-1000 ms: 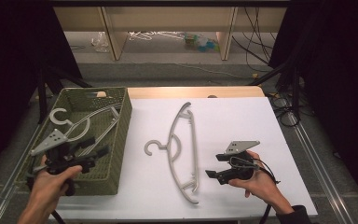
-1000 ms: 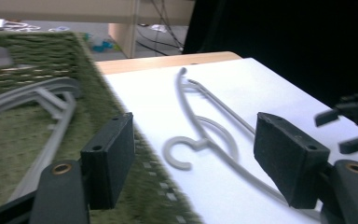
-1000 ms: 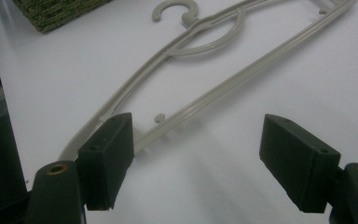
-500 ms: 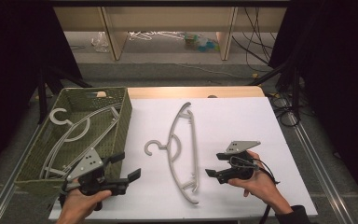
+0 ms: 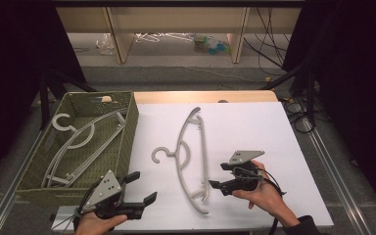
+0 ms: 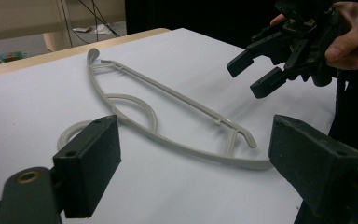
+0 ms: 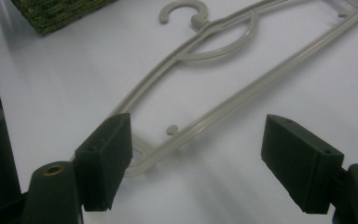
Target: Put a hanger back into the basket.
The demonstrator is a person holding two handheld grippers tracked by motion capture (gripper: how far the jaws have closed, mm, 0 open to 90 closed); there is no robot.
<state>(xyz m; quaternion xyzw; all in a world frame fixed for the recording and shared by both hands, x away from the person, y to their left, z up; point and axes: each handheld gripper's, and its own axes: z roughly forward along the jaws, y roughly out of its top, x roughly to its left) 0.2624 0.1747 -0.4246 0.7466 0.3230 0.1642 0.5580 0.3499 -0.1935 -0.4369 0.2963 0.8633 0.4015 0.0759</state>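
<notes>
A grey plastic hanger (image 5: pixel 191 156) lies flat on the white table, its hook pointing left toward the green woven basket (image 5: pixel 129 122). My left gripper (image 5: pixel 144 187) hovers at the table's front edge beside the basket's near right corner. It points at the hanger (image 6: pixel 168 121), and its jaws have just been opening with nothing between them. My right gripper (image 5: pixel 218 176) is open just right of the hanger's near end (image 7: pixel 158 149), which lies ahead of its fingers without touching them. In the left gripper view, the right gripper (image 6: pixel 256 74) faces me across the hanger.
More grey hangers (image 5: pixel 78 142) lie inside the basket. The table's bare white top (image 5: pixel 254 127) stretches right and back to a wooden edge. Metal rails run along both sides, with cables at the right and shelving beyond the table.
My left gripper let go of a hanger over the basket. It then moved right and down to the table's front edge. The right gripper stayed put.
</notes>
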